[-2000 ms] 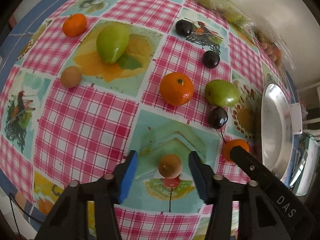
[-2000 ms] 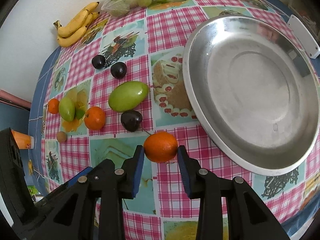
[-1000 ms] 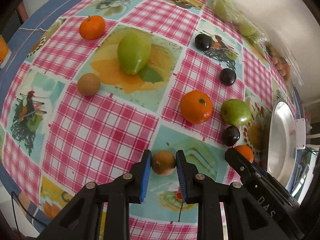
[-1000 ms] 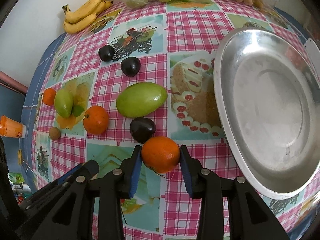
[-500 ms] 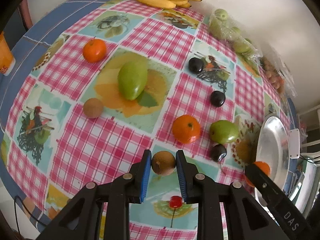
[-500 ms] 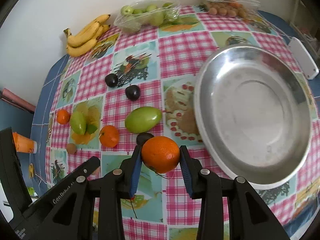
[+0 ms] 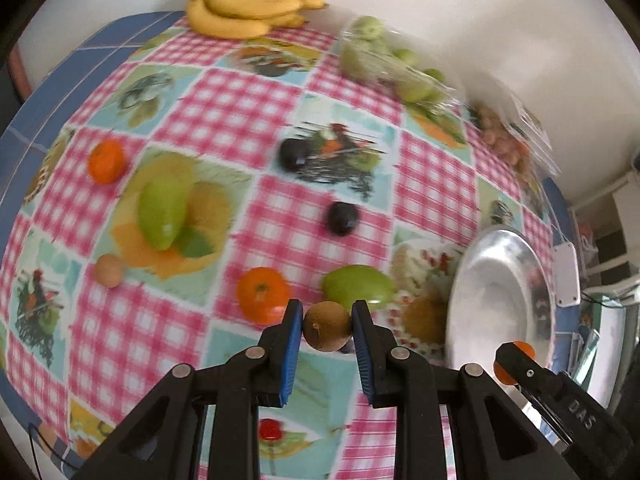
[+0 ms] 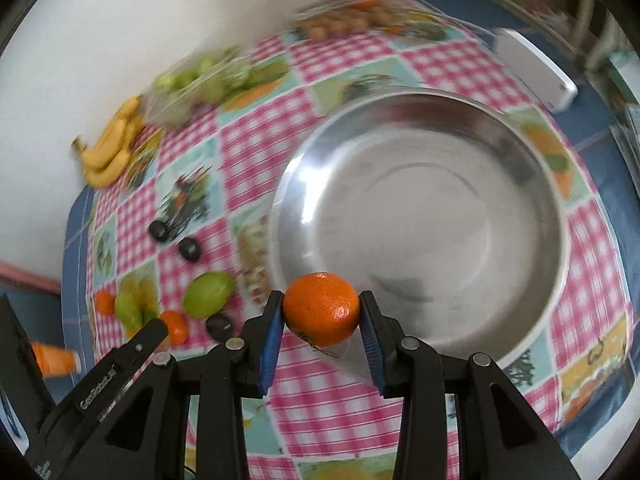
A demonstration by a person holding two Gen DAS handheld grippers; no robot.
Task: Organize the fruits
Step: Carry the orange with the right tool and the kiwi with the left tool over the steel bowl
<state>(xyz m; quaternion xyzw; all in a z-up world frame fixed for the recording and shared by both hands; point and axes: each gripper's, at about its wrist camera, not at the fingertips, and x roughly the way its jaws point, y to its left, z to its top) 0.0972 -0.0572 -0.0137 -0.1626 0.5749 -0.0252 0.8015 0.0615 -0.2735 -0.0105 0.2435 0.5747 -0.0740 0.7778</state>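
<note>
Surface [image 7: 256, 104]: we see a pink-checked cloth with picture squares over a blue top, set against a pale wall.
Left gripper [image 7: 327, 330]: its jaws are closed on a small brown fruit [image 7: 327, 331], which we see held clear above the cloth.
Right gripper [image 8: 321, 316]: its jaws are clamped on an orange [image 8: 321, 309], lifted and sitting over the near rim of the metal bowl [image 8: 520, 216].
Metal bowl: large and shiny, at the right end of the surface; we see no fruit resting inside it.
Loose fruit on the cloth: a green mango [image 7: 357, 288] lies just left of the bowl, a second orange [image 7: 262, 294] near it, and two dark plums [image 7: 342, 219] sit further back, apart from each other.
Far left group: another green mango [image 7: 163, 216], a small orange [image 7: 106, 161] behind it and a small brown fruit [image 7: 108, 271] in front of it.
Back edge: a bunch of bananas [image 7: 248, 10] by the wall, a clear bag of green fruit [image 7: 384, 60] beside it, and a clear box of small brownish fruit [image 7: 508, 140], blurred.
Left of the surface: we see an orange cup [image 8: 54, 358] in the right wrist view.
</note>
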